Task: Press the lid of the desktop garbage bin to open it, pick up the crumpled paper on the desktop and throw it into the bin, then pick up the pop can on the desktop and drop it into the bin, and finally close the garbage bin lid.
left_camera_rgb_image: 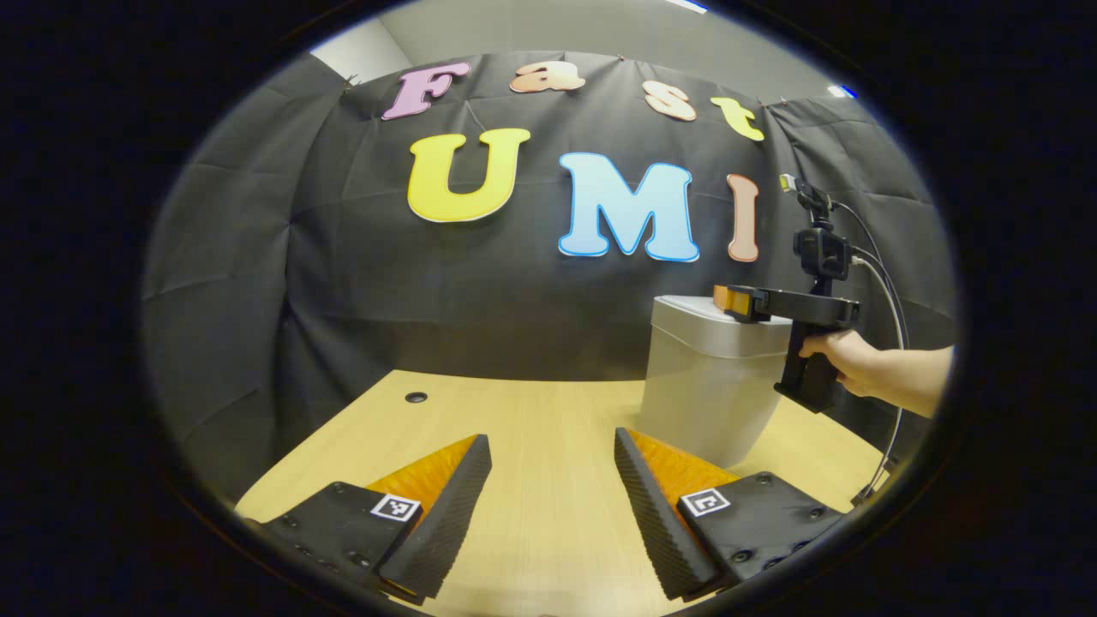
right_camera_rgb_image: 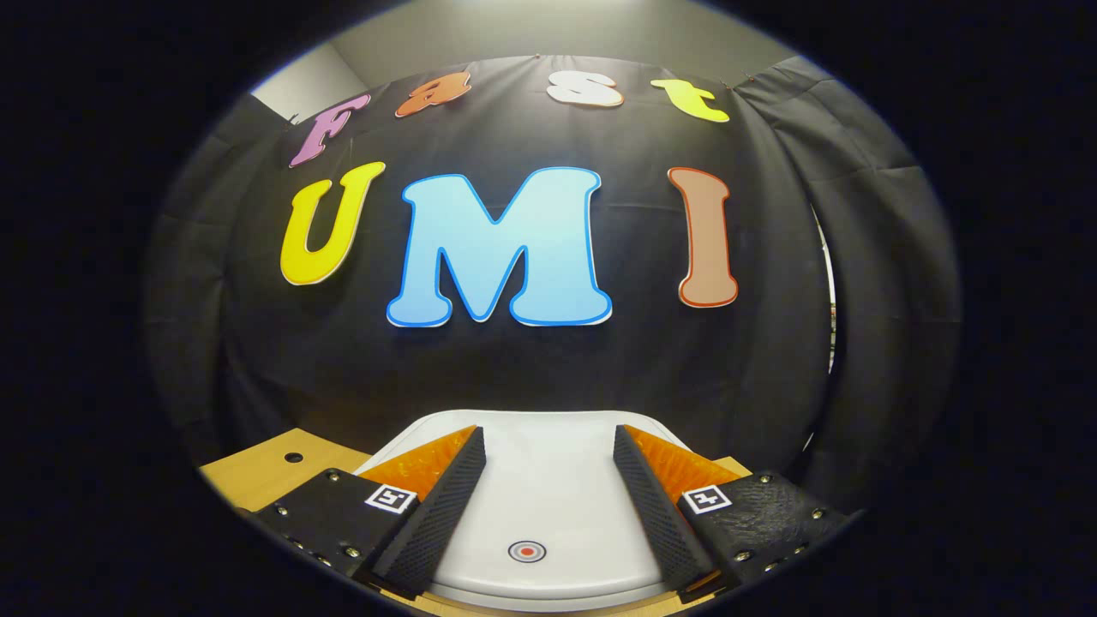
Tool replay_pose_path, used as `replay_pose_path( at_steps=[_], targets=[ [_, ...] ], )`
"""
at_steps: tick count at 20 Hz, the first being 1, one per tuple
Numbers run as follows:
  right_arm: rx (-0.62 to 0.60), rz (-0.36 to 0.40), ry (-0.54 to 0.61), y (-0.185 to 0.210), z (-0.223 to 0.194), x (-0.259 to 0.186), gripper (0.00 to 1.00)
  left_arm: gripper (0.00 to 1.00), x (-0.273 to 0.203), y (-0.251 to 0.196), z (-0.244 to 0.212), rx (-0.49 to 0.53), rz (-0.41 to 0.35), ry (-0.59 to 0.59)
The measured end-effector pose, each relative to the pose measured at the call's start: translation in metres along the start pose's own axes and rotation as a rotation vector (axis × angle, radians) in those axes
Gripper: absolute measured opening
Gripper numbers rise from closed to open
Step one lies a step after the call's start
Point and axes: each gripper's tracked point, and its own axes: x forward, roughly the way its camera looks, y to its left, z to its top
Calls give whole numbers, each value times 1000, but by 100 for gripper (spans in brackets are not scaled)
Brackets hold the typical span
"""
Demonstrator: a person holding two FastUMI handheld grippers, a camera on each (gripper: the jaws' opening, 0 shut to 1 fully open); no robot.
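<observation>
- Task status: the lid [right_camera_rgb_image: 548, 488] of the garbage bin [left_camera_rgb_image: 707, 377] lies flat and closed. Judged from this, either the opening press is not yet made or the closing step is complete; the contents of the bin cannot be seen, so which one cannot be told.
- Right gripper [right_camera_rgb_image: 548, 506]: positioned over the lid at lower centre of the right gripper view, fingers spread wide, holding nothing. In the left gripper view it sits at right of frame, over the bin top, held by a hand [left_camera_rgb_image: 844, 356].
- Left gripper [left_camera_rgb_image: 553, 514]: fingers spread wide over the table [left_camera_rgb_image: 514, 428] at lower centre of frame, holding nothing.
- Bin: pale grey, smooth plastic, rounded corners, body tapering downward.
- Lid: white, glossy, with a small ringed press mark [right_camera_rgb_image: 527, 551] near its front edge.
- Finger pads [left_camera_rgb_image: 450, 514]: ribbed, wedge-shaped.
- Table: light wood grain, with a small dark hole [left_camera_rgb_image: 416, 398].
</observation>
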Motion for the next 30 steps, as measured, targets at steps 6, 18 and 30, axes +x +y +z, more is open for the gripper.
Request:
replay_pose_path(
  at_steps=[6, 18, 30],
  targets=[
    [6, -1, -40, 1, 3, 1, 97, 95, -11, 4, 8, -3, 28, -27],
    [22, 48, 14, 2, -1, -34, 97, 96, -47, -12, 20, 25, 91, -63],
    [-16, 138, 92, 1, -13, -124, 97, 96, -59, -43, 42, 74, 128, -112]
  ],
)
